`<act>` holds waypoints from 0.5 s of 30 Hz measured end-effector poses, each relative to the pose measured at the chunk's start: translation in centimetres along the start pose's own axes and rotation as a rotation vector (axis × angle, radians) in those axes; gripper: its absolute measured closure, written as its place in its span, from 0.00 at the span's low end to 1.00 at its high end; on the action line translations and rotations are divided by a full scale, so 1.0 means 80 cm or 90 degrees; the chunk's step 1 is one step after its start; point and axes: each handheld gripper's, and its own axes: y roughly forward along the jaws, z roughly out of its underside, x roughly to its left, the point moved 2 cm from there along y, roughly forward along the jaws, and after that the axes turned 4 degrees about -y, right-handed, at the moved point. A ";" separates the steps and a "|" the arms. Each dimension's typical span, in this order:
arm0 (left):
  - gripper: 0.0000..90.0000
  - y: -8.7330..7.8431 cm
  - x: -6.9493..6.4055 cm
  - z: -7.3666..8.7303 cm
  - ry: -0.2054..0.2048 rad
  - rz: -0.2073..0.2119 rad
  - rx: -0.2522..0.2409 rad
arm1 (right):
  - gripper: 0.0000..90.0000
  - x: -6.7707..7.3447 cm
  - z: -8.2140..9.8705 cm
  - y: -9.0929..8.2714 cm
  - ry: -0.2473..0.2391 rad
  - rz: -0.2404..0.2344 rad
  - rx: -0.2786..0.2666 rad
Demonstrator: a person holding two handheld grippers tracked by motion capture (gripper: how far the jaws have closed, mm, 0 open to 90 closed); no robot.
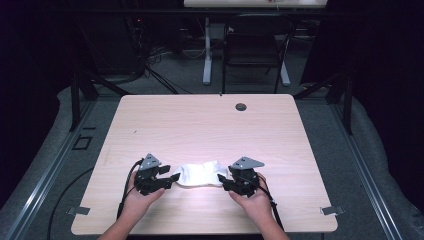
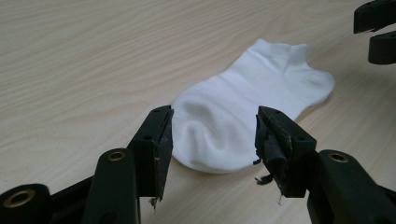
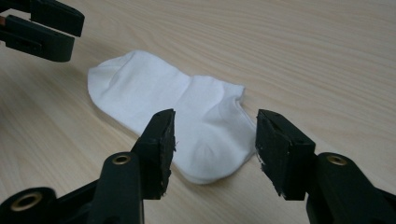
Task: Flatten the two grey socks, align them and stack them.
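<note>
The white sock (image 1: 200,174) lay flat and sideways between the left claw (image 1: 173,177) and right claw (image 1: 222,181), both spread wide, holding nothing.

the sock (image 2: 243,116) is white knitted cloth, soft and matt, with a finer ribbed band at its cuff and a few loose creases. the counter (image 1: 200,120) is pale wood-grain laminate, smooth with a faint sheen. the left claw (image 2: 212,135) is matt black plastic, with brass-looking inserts in its arms and frayed, rough pads (image 2: 268,140). the right claw (image 3: 215,140) has the same matt black plastic and worn pad edges.
</note>
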 end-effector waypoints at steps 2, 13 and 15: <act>0.51 -0.008 -0.004 0.002 0.002 0.009 -0.002 | 0.54 0.001 0.003 -0.006 -0.017 0.006 0.004; 0.48 -0.033 -0.022 0.016 0.031 0.005 -0.007 | 0.55 0.010 0.020 -0.038 0.010 0.013 0.030; 0.48 -0.038 -0.023 0.019 0.036 0.002 -0.009 | 0.55 0.012 0.025 -0.043 0.013 0.017 0.033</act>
